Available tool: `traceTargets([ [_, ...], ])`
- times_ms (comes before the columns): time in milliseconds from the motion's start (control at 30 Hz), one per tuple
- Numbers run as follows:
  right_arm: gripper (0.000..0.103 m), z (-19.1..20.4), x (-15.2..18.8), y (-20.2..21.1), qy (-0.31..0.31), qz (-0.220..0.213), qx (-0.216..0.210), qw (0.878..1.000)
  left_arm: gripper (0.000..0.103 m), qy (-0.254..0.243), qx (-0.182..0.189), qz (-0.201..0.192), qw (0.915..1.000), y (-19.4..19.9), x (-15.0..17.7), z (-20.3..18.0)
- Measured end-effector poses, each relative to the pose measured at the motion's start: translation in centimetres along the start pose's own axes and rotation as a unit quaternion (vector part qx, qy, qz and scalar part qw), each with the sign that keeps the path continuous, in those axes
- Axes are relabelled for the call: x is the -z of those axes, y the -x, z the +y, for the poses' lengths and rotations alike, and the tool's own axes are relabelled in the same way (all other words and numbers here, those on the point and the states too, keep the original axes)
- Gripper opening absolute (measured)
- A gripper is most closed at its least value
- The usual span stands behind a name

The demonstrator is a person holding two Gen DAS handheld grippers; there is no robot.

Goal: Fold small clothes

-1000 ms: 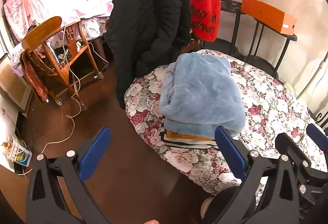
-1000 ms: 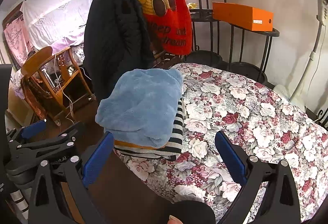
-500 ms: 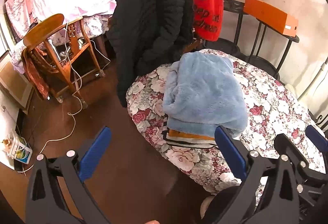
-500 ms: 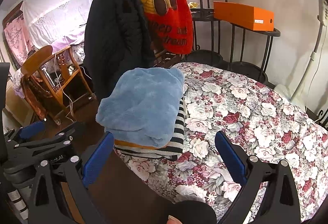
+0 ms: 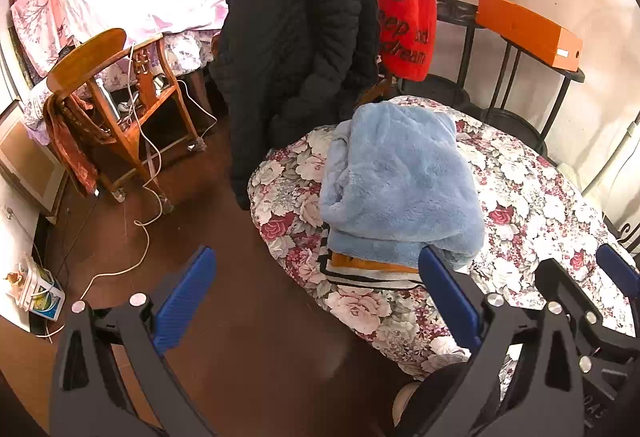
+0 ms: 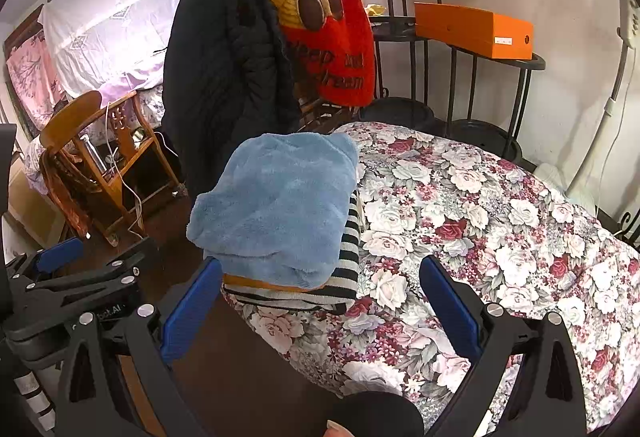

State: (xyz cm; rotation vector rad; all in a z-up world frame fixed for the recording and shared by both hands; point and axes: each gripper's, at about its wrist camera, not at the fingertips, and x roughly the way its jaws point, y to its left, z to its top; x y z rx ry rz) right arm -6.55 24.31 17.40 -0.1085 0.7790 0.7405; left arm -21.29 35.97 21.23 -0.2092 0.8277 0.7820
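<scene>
1. Both tools hang in the air with nothing between their blue pads: the left tool has its fingers spread wide over the dark floor and the edge of the worktop, and the right tool is spread just as wide, near the front of the clothes.
2. Seen from the right-hand camera, the left tool sits low at the left, beside the pile and apart from it.
3. On the near left part of the worktop lies a folded stack: a fluffy light-blue garment on top, covering most of what is under it.
4. Under it a black-and-white striped garment shows along the front and right edges, with a thin orange layer between the two.
5. The worktop wears a floral cloth of red and white roses; the stack rests on it close to the rim.
6. Behind the stack a black quilted coat hangs, and beside it a red blanket with a cartoon figure.
7. An orange box sits on a black metal stand at the back right.
8. A wooden chair stands off to the left, white cables trailing from it onto the floor.
</scene>
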Motion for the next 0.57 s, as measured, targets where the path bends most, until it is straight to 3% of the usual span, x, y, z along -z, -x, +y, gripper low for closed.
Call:
traceTargets([
  [200,0.099,0.22,-0.27,-0.38,0.0,0.001,-0.001,1.0,0.098,-0.005,-0.014,-0.01,0.9998,0.01,0.07,0.0],
  [567,0.099,0.09,-0.65,-0.44,-0.014,-0.01,0.005,1.0,0.098,0.013,-0.002,0.005,0.9999,-0.44,0.1,0.41],
])
